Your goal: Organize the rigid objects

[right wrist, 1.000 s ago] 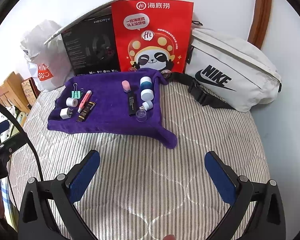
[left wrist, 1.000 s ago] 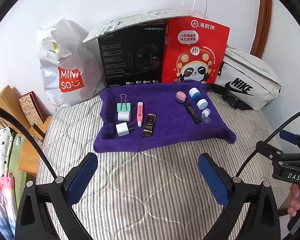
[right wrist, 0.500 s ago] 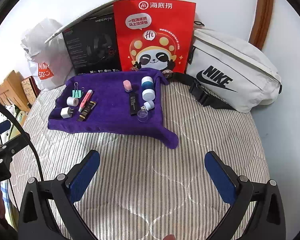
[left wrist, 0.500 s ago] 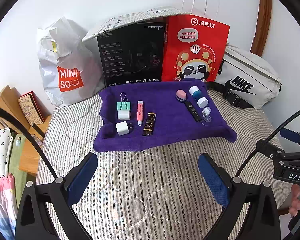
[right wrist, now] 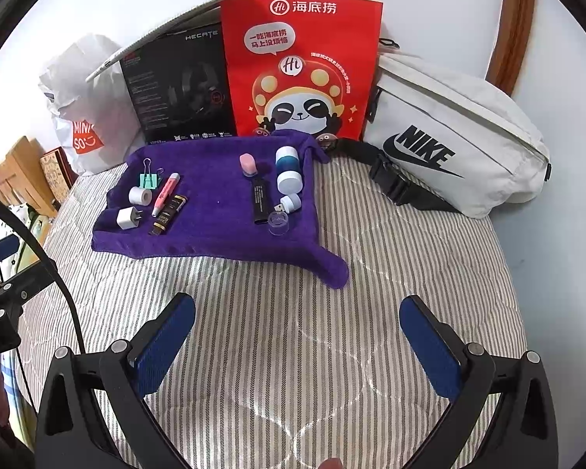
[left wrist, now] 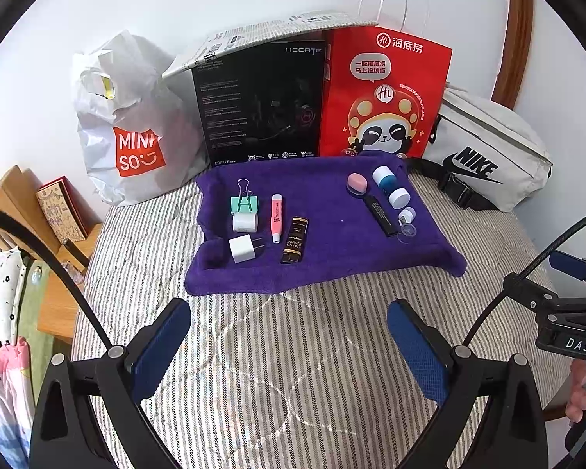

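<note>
A purple towel [left wrist: 332,258] [right wrist: 211,242] lies on the striped bed with small items in two groups. On its left are a green binder clip [left wrist: 244,201], a white tape roll [left wrist: 244,222], a white plug [left wrist: 243,248], a pink pen [left wrist: 276,217] and a dark chocolate bar [left wrist: 295,239]. On its right are a pink eraser [right wrist: 248,164], a blue-white jar [right wrist: 286,159], a white jar [right wrist: 289,181], a black stick [right wrist: 259,200], a small USB piece [right wrist: 291,202] and a clear cap [right wrist: 278,222]. My left gripper [left wrist: 289,342] and right gripper [right wrist: 297,336] hover open and empty over the bed, short of the towel.
Against the wall stand a white Miniso bag [left wrist: 129,129], a black Hecate box [left wrist: 261,105], a red panda paper bag [left wrist: 383,97] and a white Nike waist bag [right wrist: 453,136]. A wooden bedside stand [left wrist: 31,211] with a book sits left of the bed.
Both grippers have risen or tilted slightly, so the towel sits a little lower in each view. Nothing on the towel has moved.
</note>
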`<state>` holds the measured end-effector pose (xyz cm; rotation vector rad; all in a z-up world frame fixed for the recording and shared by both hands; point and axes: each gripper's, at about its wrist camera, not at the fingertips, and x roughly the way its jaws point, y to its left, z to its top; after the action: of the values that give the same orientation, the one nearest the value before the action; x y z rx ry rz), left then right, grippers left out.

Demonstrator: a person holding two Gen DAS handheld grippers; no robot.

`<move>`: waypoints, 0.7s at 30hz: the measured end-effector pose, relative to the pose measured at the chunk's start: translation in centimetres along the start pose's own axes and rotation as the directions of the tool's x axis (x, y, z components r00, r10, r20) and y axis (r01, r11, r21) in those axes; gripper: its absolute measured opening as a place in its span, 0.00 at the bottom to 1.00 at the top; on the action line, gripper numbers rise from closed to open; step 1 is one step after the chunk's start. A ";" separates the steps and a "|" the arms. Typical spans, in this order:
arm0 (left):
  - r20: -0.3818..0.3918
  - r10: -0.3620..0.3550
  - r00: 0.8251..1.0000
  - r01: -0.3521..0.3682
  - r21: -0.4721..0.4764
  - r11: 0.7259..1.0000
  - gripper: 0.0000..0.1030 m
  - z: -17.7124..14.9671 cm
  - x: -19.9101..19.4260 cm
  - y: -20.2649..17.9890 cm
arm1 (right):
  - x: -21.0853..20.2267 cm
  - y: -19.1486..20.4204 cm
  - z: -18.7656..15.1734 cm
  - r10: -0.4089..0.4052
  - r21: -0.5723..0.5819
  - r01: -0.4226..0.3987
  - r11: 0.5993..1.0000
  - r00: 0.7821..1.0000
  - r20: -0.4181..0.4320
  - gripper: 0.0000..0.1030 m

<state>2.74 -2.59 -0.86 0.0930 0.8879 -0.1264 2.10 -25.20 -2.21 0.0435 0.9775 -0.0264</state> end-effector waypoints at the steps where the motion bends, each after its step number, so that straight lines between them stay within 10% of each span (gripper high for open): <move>1: -0.001 -0.001 1.000 0.001 0.001 1.000 0.99 0.0 0.0 0.0 | -0.1 0.0 0.0 -0.001 0.000 0.001 1.000 1.000 0.000 1.00; 21: -0.001 0.004 1.000 -0.004 0.002 1.000 0.99 -0.1 -0.1 0.1 | -0.3 0.3 -0.1 -0.005 -0.008 0.005 1.000 1.000 -0.004 1.00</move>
<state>2.57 -2.49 -0.83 0.0968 0.8888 -0.1240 1.86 -24.85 -2.02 0.0336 0.9812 -0.0273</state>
